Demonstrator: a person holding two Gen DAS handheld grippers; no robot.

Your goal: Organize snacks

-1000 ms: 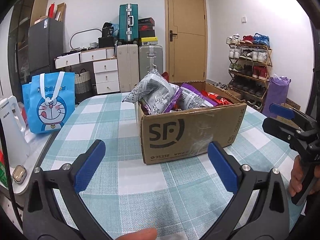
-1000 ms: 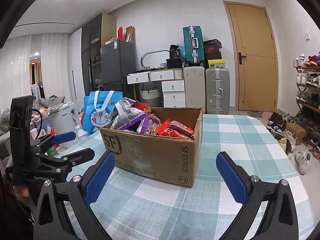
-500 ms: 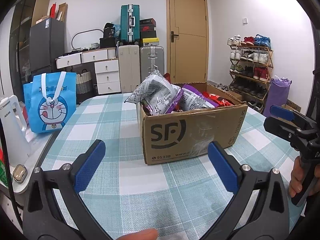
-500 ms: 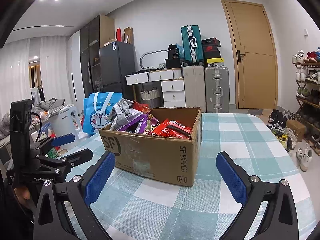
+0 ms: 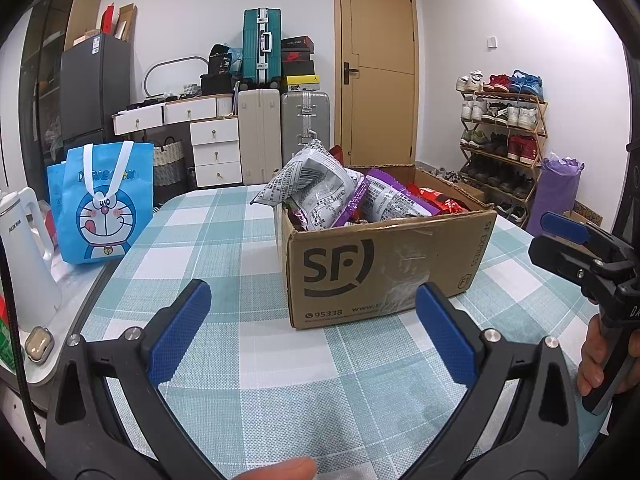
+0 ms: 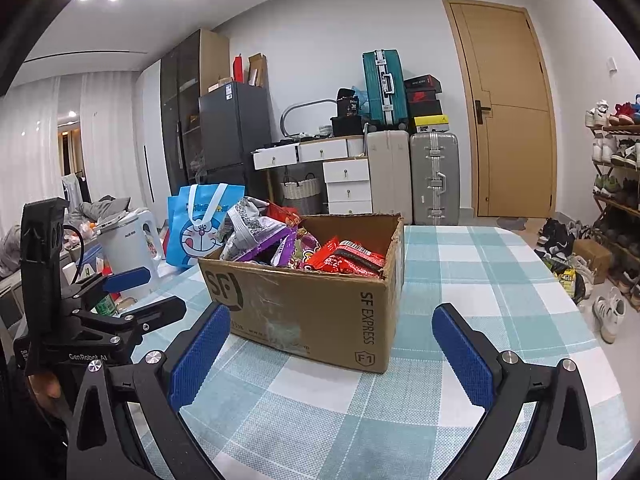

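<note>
A brown SF cardboard box stands on the checked tablecloth, full of snack packets. Grey-and-purple bags poke out on one side; red packets lie on the other. My left gripper hovers open a little short of the box front, nothing between its blue pads. My right gripper is open too, facing the box's corner, empty. Each gripper shows in the other's view: the right one at the right edge, the left one at the left.
A blue cartoon tote bag and a white kettle stand left of the table. Suitcases, drawers and a door lie behind; a shoe rack is to the right. Tablecloth shows around the box.
Both views have tilted and drifted slightly; the box sits a touch lower in the right wrist view. Both grippers stay open and empty.
</note>
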